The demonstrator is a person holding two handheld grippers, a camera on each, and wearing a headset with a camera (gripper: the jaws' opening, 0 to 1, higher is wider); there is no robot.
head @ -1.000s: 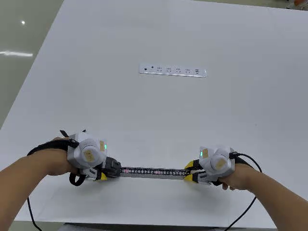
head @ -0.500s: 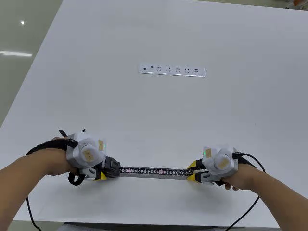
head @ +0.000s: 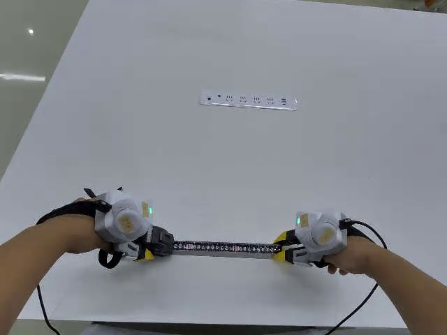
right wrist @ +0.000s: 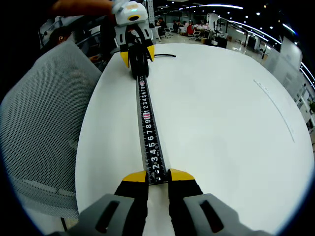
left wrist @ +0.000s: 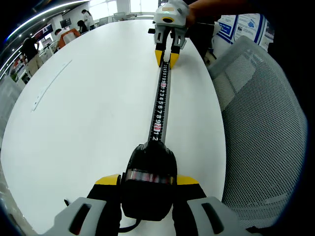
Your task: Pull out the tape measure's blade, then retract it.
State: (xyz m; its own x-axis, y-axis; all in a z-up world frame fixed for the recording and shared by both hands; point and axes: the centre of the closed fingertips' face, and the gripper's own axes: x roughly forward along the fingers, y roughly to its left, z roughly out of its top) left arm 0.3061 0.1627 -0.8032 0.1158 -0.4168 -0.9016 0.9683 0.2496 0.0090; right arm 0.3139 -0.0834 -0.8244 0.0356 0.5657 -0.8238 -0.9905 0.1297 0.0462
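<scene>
A black tape measure case (left wrist: 149,177) sits clamped in my left gripper (left wrist: 147,181), near the table's front edge at the left (head: 162,242). Its blade (head: 223,248), black with white numbers, runs flat and low over the table to my right gripper (head: 281,247). That gripper is shut on the blade's tip (right wrist: 156,176), yellow fingertips on either side. In the left gripper view the blade (left wrist: 160,98) stretches away to the right gripper (left wrist: 167,55). In the right gripper view the blade (right wrist: 146,123) leads back to the case (right wrist: 138,61).
A white power strip (head: 248,100) lies farther back on the white table (head: 279,160). A grey mesh chair back (left wrist: 256,123) stands just off the table's front edge. Cables trail from both grippers past the front edge.
The right gripper has drawn slightly further right with the tip, so a little more blade shows. The left gripper holds about the same place.
</scene>
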